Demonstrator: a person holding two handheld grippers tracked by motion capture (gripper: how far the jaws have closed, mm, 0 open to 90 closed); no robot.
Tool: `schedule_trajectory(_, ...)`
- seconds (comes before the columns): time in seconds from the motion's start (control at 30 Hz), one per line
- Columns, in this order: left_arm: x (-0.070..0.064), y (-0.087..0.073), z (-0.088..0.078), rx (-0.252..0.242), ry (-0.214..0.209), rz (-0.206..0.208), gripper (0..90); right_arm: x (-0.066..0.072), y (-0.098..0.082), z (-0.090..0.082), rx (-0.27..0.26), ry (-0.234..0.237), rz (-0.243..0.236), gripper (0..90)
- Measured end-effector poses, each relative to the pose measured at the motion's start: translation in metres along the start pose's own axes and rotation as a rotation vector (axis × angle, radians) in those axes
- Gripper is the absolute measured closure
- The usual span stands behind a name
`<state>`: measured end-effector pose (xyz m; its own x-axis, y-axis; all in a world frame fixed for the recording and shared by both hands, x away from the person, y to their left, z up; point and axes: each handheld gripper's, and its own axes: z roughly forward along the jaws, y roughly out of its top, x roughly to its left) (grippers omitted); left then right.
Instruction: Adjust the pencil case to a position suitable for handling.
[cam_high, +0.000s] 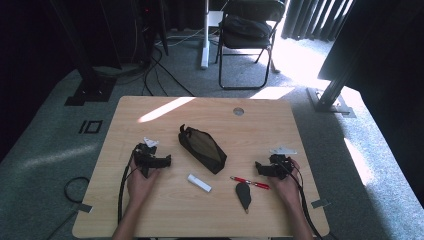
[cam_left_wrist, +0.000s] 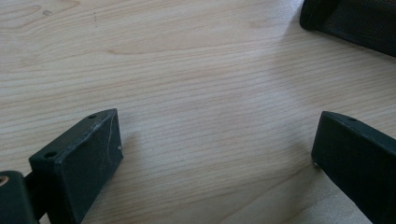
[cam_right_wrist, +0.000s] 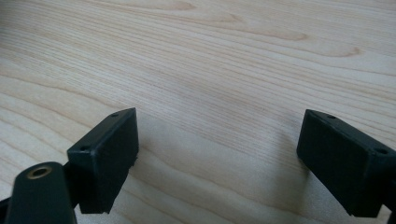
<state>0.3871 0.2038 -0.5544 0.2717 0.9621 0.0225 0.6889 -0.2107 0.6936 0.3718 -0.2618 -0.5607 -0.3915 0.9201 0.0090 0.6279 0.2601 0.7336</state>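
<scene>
**Operator:** Wood grain, pale and smooth, is what I get under both sets of jaws. My left gripper (cam_high: 165, 161) rests low at about nine o'clock on the table (cam_high: 150, 210), jaws spread wide with nothing between them. My right gripper (cam_high: 259, 167) sits at about three o'clock, also gaping and empty.

**Spotter:** What lies nearest you?

**Operator:** Closest to my edge, around five o'clock, a dark teardrop-shaped thing (cam_high: 243, 194) lies flat; I can't tell what it is. Just beyond it is a slim red pen (cam_high: 249, 182), lying crosswise with its far end near my right jaws. Left of those, at six o'clock, is a small white block (cam_high: 199, 182), maybe an eraser, with squared edges.

**Spotter:** And the pouch?

**Operator:** Dead centre, set diagonally: a dark soft fabric pouch (cam_high: 202, 147), its long mouth open upward showing a brownish lining. A corner of its black mesh-like cloth (cam_left_wrist: 355, 21) shows at one o'clock in the left gripper view. I judge the mouth is left open so the small things can go in, and my hands flank it so that either can reach.

**Spotter:** Farther out?

**Operator:** Beyond the table, at twelve o'clock, a folding chair (cam_high: 247, 30) stands on grey carpet.
</scene>
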Motion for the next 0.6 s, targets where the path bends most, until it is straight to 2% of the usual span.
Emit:
schedule_trajectory(0.27,-0.001,0.000,0.000,0.001,0.003,-0.004,2.0,0.000,0.001,0.001,0.009,0.007,-0.007,11.2)
schedule_trajectory(0.37,-0.001,0.000,0.000,0.001,0.003,-0.004,2.0,0.003,0.002,-0.001,0.013,0.000,-0.006,16.6)
schedule_trajectory(0.5,-0.001,0.000,0.000,0.001,0.003,-0.004,2.0,0.013,0.004,-0.007,-0.022,-0.056,-0.066,19.5)
schedule_trajectory(0.6,-0.001,0.000,0.000,0.002,0.003,-0.003,2.0,0.017,0.006,-0.011,-0.036,-0.061,-0.064,19.5)
